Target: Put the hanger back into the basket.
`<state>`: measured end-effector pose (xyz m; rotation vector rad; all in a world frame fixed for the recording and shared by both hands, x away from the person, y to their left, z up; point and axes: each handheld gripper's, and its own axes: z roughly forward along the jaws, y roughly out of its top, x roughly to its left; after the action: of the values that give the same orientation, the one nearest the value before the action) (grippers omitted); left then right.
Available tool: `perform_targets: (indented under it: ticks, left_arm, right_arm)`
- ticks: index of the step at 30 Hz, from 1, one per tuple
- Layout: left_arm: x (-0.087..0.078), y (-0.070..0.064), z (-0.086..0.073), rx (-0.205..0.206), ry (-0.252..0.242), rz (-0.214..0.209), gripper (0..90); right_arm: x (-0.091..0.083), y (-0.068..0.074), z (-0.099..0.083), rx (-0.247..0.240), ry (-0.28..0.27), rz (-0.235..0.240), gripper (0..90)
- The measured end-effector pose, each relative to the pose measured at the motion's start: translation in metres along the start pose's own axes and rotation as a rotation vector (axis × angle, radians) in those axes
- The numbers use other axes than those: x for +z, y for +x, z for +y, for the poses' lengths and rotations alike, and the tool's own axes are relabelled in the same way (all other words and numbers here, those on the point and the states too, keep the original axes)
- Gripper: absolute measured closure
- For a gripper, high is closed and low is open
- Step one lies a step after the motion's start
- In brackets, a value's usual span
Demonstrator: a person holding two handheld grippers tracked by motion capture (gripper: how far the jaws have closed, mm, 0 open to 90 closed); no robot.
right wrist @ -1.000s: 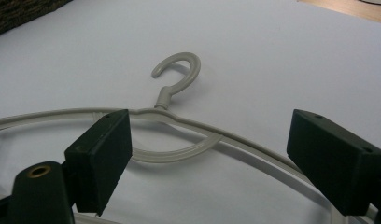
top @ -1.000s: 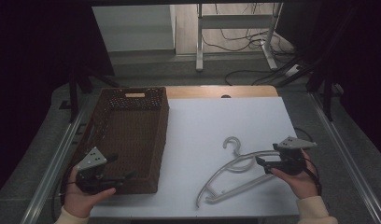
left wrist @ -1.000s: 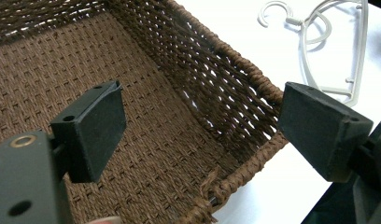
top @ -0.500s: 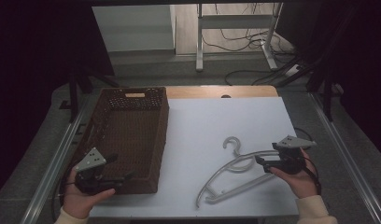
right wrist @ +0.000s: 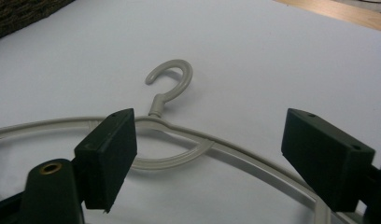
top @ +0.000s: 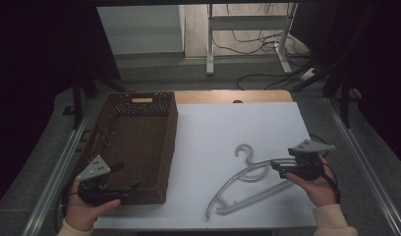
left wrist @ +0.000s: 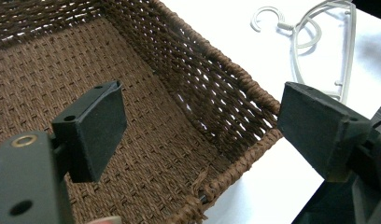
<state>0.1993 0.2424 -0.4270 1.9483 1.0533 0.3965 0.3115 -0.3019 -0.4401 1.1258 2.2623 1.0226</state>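
Hanger (top: pixel 247 179), pale grey plastic, lies flat on the white tabletop (top: pixel 228 132), to the right of the brown woven basket (top: pixel 134 142) and well apart from it. Its hook (right wrist: pixel 172 77) points toward the far edge. The right tongs (top: pixel 278 166) sit low at the hanger's right shoulder with the jaws spread wide; in the right gripper view the curved bar of the hanger runs between and beneath the two black jaws, and whether either jaw touches it cannot be told. The left tongs (top: pixel 127 189) are also released, jaws wide apart, straddling the basket's near right corner: in the left gripper view one jaw hangs over the woven floor inside, the other stands outside the rim above the tabletop. The basket has nothing in it.
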Motion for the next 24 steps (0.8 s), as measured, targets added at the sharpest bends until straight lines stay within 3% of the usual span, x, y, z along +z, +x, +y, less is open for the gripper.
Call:
perform_targets:
  ticks: [3,7,13,17,24]
  left_arm:
    - [0.001,0.000,0.000,0.000,0.003,0.000,16.2]
    - [0.001,0.000,0.000,0.001,0.005,0.000,16.2]
    - [0.000,0.000,0.000,0.000,0.003,0.001,16.2]
    - [0.001,0.000,0.000,0.001,0.007,0.000,16.3]
    - [0.001,0.000,0.000,0.001,0.007,0.000,16.3]
  right_arm:
    - [0.001,0.000,0.003,0.000,0.013,-0.002,19.0]
    - [0.009,0.001,0.010,-0.033,0.079,-0.004,19.1]
    - [0.017,0.003,0.016,-0.068,0.134,-0.003,19.8]
    - [0.028,0.003,0.021,-0.109,0.192,-0.007,21.2]
    - [0.043,0.002,0.026,-0.134,0.250,-0.005,22.5]
